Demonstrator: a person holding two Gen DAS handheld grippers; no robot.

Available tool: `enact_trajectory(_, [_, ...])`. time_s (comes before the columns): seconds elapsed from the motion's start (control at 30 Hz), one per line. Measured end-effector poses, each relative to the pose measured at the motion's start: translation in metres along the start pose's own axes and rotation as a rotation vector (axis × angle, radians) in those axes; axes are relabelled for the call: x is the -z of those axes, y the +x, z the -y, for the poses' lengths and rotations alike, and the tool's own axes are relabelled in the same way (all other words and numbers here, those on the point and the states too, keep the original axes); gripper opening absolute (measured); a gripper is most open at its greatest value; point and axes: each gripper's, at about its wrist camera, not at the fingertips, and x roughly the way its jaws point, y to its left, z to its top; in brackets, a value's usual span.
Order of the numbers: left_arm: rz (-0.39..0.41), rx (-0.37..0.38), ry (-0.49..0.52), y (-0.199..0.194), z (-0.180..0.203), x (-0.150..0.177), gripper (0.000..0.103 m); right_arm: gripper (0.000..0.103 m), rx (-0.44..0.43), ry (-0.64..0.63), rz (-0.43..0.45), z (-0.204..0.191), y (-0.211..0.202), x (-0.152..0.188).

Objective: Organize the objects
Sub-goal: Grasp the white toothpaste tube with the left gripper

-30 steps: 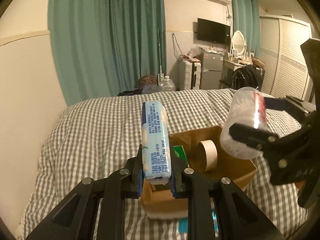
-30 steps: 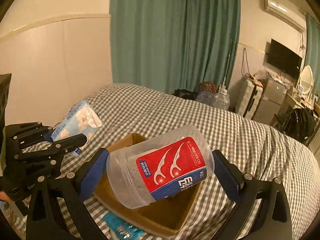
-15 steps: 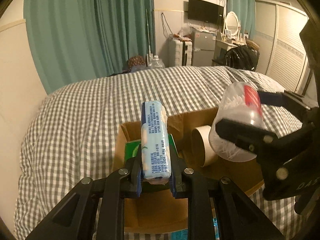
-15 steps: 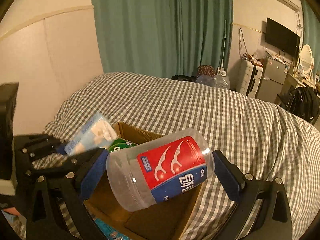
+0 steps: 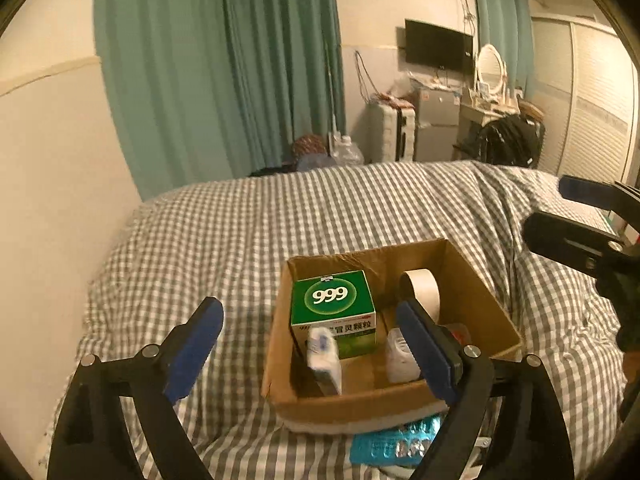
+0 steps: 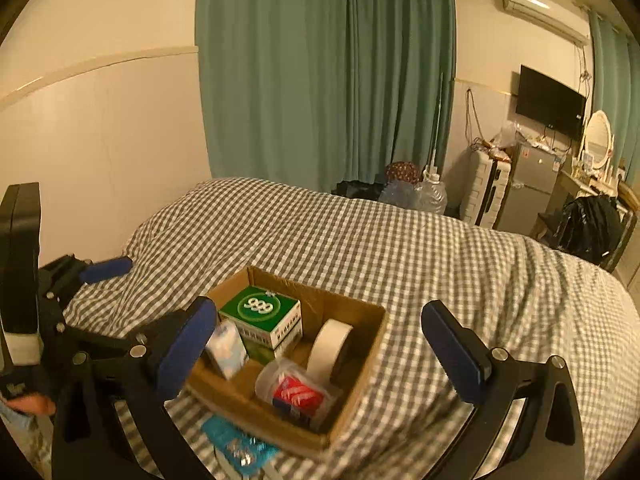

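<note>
Left wrist view looked down on an open cardboard box (image 5: 480, 288) resting on a grey checked bedspread (image 5: 280, 220). The left gripper (image 5: 312, 344) held nothing, its blue-padded fingers (image 5: 196, 344) spread wide apart. Inside the box, a green carton (image 5: 332, 304) marked 999 stood at the 10 o'clock corner, a roll of tape (image 5: 422, 286) stood on edge at about 1 o'clock, and a pale blue tissue pack (image 5: 324, 356) leaned near the front wall at 7 o'clock. The right finger of this gripper hid most of the clear floss-pick jar (image 5: 398, 356), so only a whitish end showed. The right gripper (image 5: 576, 224) appeared at 3 o'clock as two separated dark fingers. A blue blister pack (image 5: 396, 440) lay on the bedspread just in front of the box.

The right wrist view showed what the first hid: the floss-pick jar (image 6: 296, 392) lay on its side in the box's near corner, its red label up, beside the roll of tape (image 6: 328, 344). The tissue pack (image 6: 226, 348) leaned against the green carton (image 6: 260, 312). The right gripper (image 6: 320, 352) was empty too, its fingers (image 6: 452, 344) standing well apart over the cardboard box (image 6: 360, 368). The left gripper (image 6: 112, 280) sat at 9 o'clock.
</note>
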Motion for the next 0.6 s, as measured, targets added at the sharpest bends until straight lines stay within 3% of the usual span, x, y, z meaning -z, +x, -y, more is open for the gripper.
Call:
enact_trajectory(0.23, [0.006,-0.028,-0.032,-0.033,0.003,0.040,0.092,0.103,-0.006,-0.041,-0.069,-0.007,-0.037,0.049])
enact_trajectory(0.6, [-0.111,-0.024,-0.028,-0.016,0.019,0.132,0.092,0.103,0.047,-0.064,-0.275,-0.029,-0.005,0.158])
